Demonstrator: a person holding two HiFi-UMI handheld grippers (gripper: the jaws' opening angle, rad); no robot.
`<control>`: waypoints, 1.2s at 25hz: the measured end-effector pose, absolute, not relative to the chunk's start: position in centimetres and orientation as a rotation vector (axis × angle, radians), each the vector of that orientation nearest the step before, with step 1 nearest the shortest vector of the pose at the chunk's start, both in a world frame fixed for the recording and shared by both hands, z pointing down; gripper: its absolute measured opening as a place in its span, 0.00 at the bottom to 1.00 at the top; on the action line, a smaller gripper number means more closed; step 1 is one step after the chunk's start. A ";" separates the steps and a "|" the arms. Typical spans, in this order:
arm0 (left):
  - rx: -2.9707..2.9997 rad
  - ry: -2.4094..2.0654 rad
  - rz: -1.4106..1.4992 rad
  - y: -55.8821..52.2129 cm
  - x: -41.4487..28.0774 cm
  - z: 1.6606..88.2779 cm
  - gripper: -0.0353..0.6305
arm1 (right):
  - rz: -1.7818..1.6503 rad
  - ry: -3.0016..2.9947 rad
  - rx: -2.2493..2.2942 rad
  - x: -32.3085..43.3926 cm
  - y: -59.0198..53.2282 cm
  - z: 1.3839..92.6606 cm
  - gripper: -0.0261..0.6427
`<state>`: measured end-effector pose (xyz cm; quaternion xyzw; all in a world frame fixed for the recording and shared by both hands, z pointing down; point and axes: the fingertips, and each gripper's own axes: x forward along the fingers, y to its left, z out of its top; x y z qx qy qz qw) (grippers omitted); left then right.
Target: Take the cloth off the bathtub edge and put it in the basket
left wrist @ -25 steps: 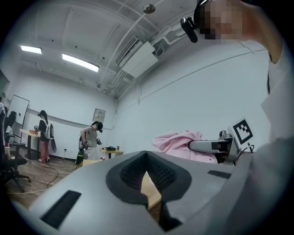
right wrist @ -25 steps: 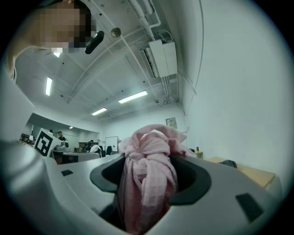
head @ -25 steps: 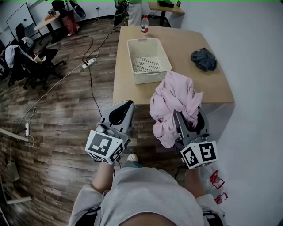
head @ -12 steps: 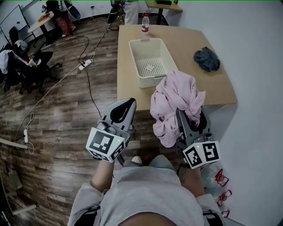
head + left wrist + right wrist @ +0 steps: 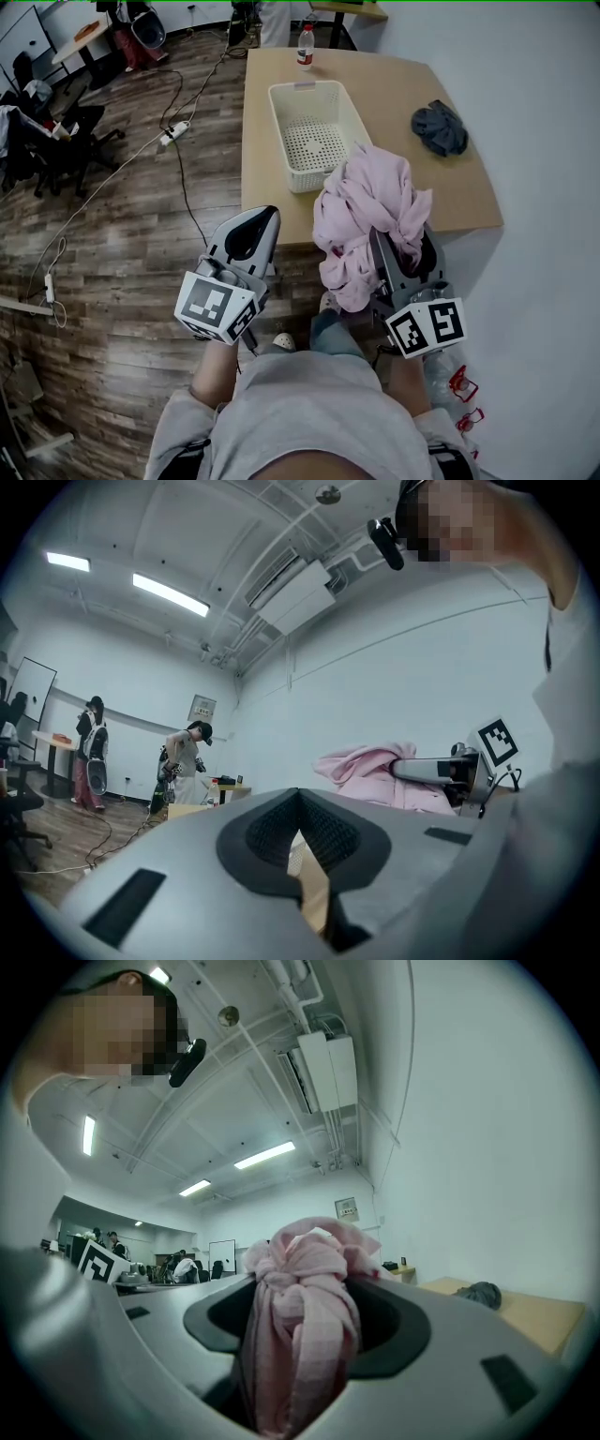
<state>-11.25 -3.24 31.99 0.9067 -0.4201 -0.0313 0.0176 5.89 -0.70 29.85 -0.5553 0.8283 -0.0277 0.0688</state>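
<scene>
Nearest to us, the left gripper (image 5: 251, 228) hangs at about 9 o'clock from the right one, over the wooden floor. Its jaws are drawn almost together with only a thin slit between them, and they grip nothing.

The right gripper (image 5: 405, 261) has its jaws clamped on the pink cloth (image 5: 367, 211), which bunches up in a knotted wad between them and spills over both sides. The cloth is in the air at the near edge of the table (image 5: 403, 89), not yet in the basket (image 5: 278, 131). No bathtub shows in any view.

We judge the cloth light, soft and limp. It will sag and trail wherever it is not pinched, so a hold through the thick gathered middle, as here, should keep loose tails from snagging the rim.

The white perforated basket stands at 11 o'clock from the cloth, just beyond it. A crumpled dark grey cloth (image 5: 439, 127) lies at 1 o'clock on the table, and a bottle (image 5: 306, 47) stands at 12 o'clock by the far edge.
</scene>
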 end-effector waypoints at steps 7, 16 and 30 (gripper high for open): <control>2.795 -1.381 -0.095 -8.2 -9.1 31.1 0.05 | -0.096 2.524 -1.609 8.3 -6.6 29.2 0.46; 2.747 -1.498 -0.103 -13.7 -6.4 30.5 0.05 | -0.078 2.585 -1.497 10.9 -13.8 28.3 0.46; 2.654 -1.683 -0.081 -19.8 -3.4 29.9 0.05 | -0.104 2.655 -1.342 14.3 -22.3 27.8 0.46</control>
